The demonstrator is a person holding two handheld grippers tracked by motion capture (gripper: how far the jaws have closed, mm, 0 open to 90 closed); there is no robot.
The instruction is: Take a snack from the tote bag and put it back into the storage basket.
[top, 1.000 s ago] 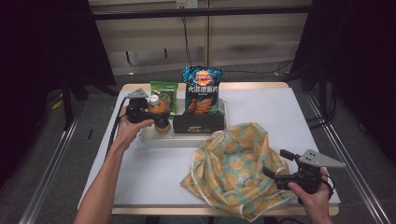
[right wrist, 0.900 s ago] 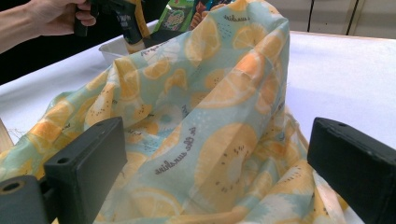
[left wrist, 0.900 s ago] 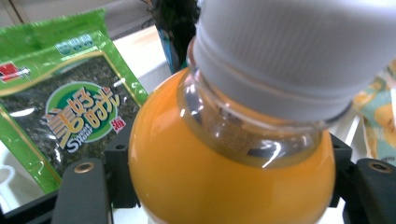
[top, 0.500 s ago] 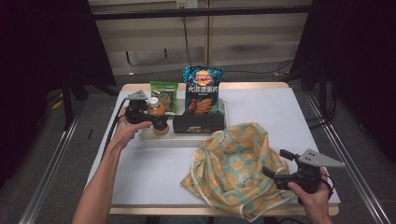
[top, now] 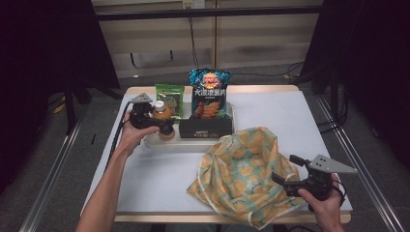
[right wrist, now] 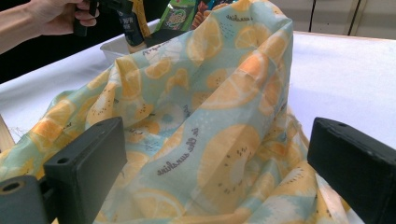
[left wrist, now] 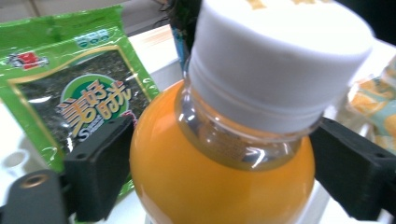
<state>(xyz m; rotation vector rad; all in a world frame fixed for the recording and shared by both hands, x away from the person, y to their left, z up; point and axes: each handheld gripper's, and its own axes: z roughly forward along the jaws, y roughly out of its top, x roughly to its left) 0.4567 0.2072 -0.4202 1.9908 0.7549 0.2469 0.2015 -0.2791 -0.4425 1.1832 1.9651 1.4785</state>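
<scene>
One round plastic bottle (left wrist: 219, 154) of orange juice sits between the left gripper (top: 162, 126)'s just-opening jaws; the right gripper (top: 285, 170) gapes before one crumpled orange-print cloth bag (top: 241, 174).

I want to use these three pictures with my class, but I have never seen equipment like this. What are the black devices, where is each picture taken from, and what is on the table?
A person holds a hand-operated two-jaw tool in each hand. One picture looks down from above; the other two come from cameras riding on each tool.

On the white table a tray holds a juice bottle, a green snack packet, a chip bag and a dark box. A fruit-print cloth bag lies nearer the person.

The left gripper has its jaws around the bottle; they have just been opening, and whether they still press on it is unclear. The right gripper is open, facing the bag.
</scene>
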